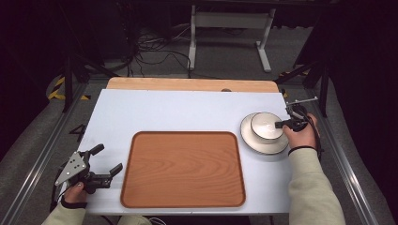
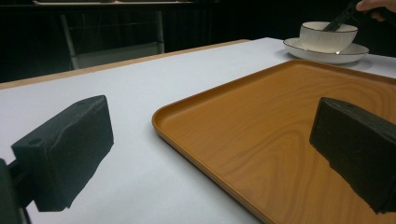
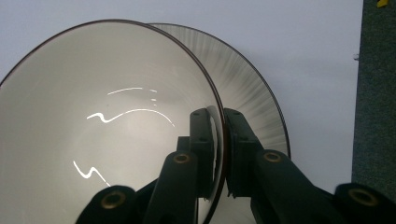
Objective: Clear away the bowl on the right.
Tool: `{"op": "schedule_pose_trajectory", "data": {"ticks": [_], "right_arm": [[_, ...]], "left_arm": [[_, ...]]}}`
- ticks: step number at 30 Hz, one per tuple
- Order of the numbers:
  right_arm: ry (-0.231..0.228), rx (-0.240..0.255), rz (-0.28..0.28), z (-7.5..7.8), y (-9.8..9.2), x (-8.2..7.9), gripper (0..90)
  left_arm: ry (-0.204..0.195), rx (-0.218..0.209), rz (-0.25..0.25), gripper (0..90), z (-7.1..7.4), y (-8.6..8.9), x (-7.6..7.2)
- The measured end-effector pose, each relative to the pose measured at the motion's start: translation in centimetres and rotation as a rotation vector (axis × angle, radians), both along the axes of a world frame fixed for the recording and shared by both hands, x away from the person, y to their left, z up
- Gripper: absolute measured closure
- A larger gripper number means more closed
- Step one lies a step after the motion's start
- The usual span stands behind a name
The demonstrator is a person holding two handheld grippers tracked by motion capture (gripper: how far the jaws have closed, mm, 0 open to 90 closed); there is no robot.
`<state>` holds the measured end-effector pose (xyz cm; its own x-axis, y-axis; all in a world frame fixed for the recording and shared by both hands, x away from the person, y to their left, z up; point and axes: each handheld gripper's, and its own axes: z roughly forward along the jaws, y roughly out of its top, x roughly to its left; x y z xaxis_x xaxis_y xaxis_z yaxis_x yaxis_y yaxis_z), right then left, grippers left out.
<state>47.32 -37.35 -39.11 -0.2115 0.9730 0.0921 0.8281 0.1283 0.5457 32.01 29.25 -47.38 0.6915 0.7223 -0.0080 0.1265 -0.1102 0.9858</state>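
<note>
The round white ceramic bowl (image 3: 107, 126) sits on a white saucer-like plate (image 3: 252, 88), its rim pinched between your right tongs (image 3: 219, 154), one jaw inside, one outside. Your left tongs (image 1: 104, 161) gape wide over the pale surface (image 1: 178, 112), an orange-brown wooden tray (image 1: 183, 168) just beside them.

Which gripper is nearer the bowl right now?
Right. The right gripper is shut on the rim of the bowl. The left gripper sits open at the far side of the tray.
</note>
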Motion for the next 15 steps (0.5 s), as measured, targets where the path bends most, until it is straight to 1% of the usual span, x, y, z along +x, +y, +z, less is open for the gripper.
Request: {"op": "schedule_pose_trajectory", "data": {"ticks": [2,7,10,14,15], "right_arm": [[0.006,0.012,-0.017,0.2,0.1,0.0,83.8],[0.015,0.021,-0.028,0.7,0.2,0.0,83.3],[0.004,0.027,-0.017,1.3,0.5,-0.1,82.8],[-0.007,0.032,-0.015,2.0,0.7,-0.2,82.7],[-0.011,0.032,-0.017,2.2,0.7,-0.2,82.8]], "left_arm": [[0.001,0.001,0.001,0.3,0.0,0.0,0.0],[0.001,0.002,0.001,0.3,0.0,0.0,0.0],[0.001,0.001,0.001,0.3,0.0,0.0,0.0],[0.000,0.004,0.000,0.3,0.0,0.0,0.0],[0.001,0.000,0.002,0.3,0.0,0.0,0.0]]}}
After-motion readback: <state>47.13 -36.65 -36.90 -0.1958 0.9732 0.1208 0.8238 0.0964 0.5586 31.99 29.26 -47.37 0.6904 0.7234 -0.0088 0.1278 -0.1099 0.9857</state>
